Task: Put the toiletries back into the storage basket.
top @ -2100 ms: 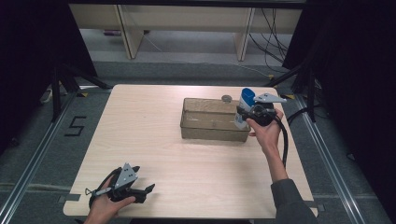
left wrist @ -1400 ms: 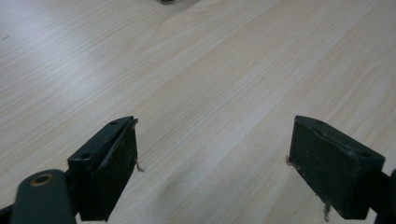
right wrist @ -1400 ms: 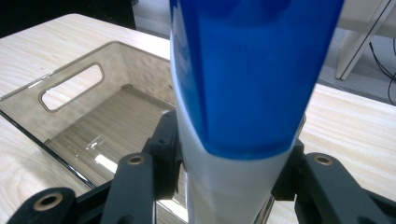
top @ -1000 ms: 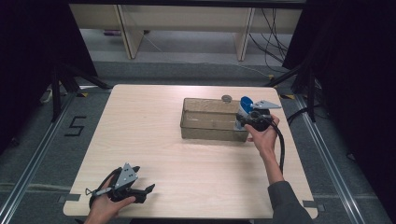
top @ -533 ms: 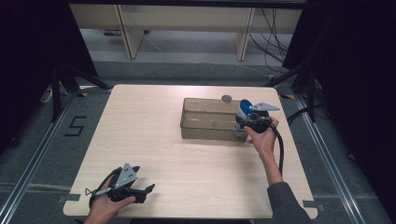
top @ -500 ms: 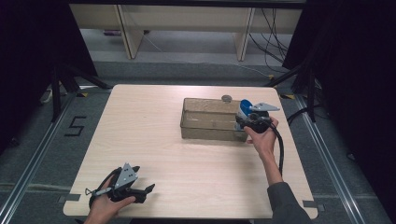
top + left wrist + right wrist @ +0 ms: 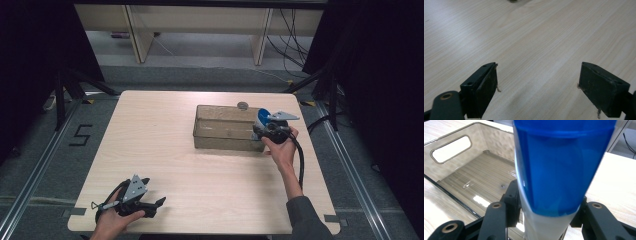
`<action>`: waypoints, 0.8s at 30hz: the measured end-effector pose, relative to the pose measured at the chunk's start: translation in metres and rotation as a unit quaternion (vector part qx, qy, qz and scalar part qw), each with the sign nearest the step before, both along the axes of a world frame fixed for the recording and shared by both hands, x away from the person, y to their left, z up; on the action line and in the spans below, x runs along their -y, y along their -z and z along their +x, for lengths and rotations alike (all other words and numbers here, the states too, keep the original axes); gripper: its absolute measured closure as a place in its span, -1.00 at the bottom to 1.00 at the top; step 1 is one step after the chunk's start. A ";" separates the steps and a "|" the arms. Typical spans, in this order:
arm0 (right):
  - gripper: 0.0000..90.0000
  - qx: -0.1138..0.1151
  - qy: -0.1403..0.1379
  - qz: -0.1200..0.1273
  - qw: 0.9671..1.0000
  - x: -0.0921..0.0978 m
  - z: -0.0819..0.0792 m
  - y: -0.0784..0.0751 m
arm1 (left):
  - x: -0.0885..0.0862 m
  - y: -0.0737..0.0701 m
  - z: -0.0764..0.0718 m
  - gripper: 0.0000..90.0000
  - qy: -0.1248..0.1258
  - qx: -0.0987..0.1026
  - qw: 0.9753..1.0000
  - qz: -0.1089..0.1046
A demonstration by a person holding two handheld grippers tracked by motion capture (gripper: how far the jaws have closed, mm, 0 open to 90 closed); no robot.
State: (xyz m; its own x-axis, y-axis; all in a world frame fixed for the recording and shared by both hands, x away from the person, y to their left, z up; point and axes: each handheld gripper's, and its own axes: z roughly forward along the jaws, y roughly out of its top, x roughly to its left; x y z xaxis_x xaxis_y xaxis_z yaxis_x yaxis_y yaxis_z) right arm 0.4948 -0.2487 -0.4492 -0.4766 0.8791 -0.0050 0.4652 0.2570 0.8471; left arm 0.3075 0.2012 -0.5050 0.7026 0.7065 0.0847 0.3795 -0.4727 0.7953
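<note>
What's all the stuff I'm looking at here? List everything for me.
Table: one, light wood, centre of the high view.
Clear bin: one, transparent brownish, with a handle slot, right half of the table, nothing inside.
Blue cup: one, blue with a whitish base, held at the bin's right end.
Small round object: one, grey, behind the bin; too small to identify.
Floor mark "5": one, black, left of the table.
Right tongs: shut on the blue cup.
Left tongs: open, low over the table's near left corner.

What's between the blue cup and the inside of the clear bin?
Nothing visible. The right gripper holds the blue cup at the clear bin's right end, over the rim. The bin floor there is bare, and the left gripper rests far off.
</note>
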 end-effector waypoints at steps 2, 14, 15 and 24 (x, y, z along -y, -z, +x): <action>0.24 -0.006 -0.004 0.003 1.000 0.001 0.000 0.001 | 0.000 0.000 0.000 -0.66 0.000 0.000 1.000 0.000; 0.06 0.000 0.008 0.029 1.000 0.000 -0.003 -0.003 | 0.000 0.000 0.000 -0.66 0.000 -0.001 1.000 -0.002; 0.04 0.007 0.006 0.019 1.000 0.002 -0.003 -0.005 | 0.000 0.001 0.000 -0.66 0.003 -0.002 1.000 -0.003; -0.08 -0.001 0.022 0.039 0.999 0.003 -0.006 -0.008 | 0.001 0.002 0.001 -0.66 0.000 -0.003 1.000 -0.005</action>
State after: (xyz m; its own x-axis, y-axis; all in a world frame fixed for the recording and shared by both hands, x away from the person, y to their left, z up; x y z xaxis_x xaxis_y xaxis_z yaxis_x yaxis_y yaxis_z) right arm 0.4883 -0.2515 -0.4417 -0.4378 0.8967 0.0659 0.4767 0.1693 0.8626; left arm 0.3081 0.2004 -0.5067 0.7030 0.7074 0.0728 0.3844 -0.4642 0.7979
